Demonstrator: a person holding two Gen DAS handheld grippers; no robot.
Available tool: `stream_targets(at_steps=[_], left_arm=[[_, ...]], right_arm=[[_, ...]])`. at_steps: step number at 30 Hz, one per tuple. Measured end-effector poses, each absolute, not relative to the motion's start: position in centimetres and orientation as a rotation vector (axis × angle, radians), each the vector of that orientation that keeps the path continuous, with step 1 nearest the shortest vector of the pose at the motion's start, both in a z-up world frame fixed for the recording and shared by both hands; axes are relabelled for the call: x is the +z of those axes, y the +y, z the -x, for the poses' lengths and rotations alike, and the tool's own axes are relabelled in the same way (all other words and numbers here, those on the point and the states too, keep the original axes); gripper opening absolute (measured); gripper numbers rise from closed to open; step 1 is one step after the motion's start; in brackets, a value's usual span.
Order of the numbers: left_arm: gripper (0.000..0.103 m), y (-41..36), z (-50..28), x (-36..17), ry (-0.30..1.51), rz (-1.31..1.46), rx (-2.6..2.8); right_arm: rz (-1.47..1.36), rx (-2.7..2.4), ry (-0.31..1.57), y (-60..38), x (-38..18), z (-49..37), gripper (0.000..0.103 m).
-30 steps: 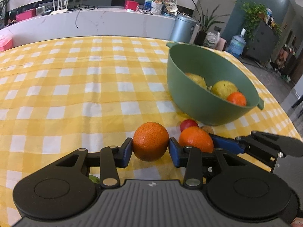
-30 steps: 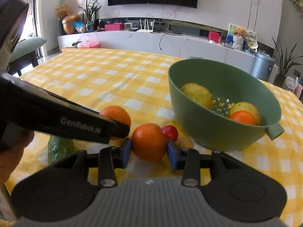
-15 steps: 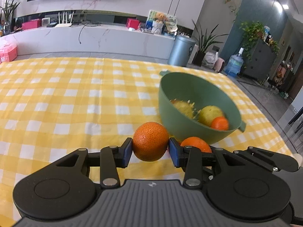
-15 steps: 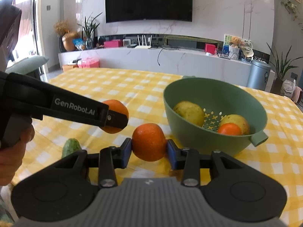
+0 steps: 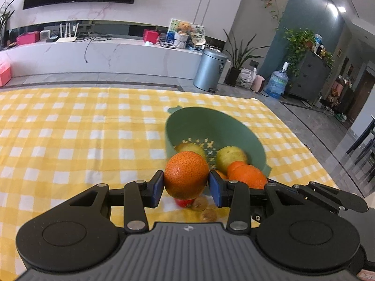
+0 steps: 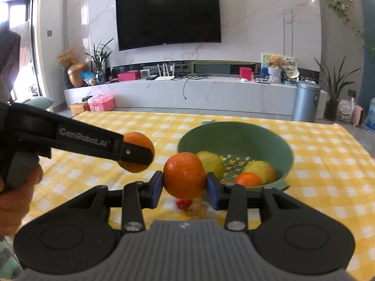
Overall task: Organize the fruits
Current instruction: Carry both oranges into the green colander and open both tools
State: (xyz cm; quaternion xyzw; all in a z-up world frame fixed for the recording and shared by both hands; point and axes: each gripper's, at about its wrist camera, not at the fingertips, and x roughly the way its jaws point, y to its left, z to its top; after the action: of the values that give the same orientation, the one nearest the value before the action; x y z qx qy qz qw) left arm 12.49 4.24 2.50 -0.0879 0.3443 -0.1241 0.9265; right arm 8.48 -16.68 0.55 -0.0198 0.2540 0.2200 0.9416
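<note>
The left gripper (image 5: 185,185) is clamped on an orange (image 5: 186,174), the right gripper (image 6: 184,186) on another orange (image 6: 184,175), both tilted downward, the left one being seen at ten o'clock in the right view, gripped by a hand (image 6: 16,194).

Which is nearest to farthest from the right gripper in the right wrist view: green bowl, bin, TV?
From the right gripper, which is shut on an orange:
1. Green bowl, just ahead on the table, slightly right.
2. Bin, on the floor past the table, far right.
3. TV, on the back wall, top centre.
</note>
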Motion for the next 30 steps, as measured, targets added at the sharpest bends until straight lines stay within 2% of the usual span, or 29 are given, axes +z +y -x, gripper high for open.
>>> stream_targets(at_steps=[15, 30], left_arm=[[0.046, -2.1, -18.0, 3.2, 0.781, 0.026, -0.346], [0.046, -2.0, -26.1, 0.7, 0.904, 0.093, -0.381]], right_arm=[[0.129, 0.400, 0.575, -21.6, 3.3, -13.4, 0.037], [0.116, 0.455, 0.744, -22.6, 1.8, -23.5, 0.037]])
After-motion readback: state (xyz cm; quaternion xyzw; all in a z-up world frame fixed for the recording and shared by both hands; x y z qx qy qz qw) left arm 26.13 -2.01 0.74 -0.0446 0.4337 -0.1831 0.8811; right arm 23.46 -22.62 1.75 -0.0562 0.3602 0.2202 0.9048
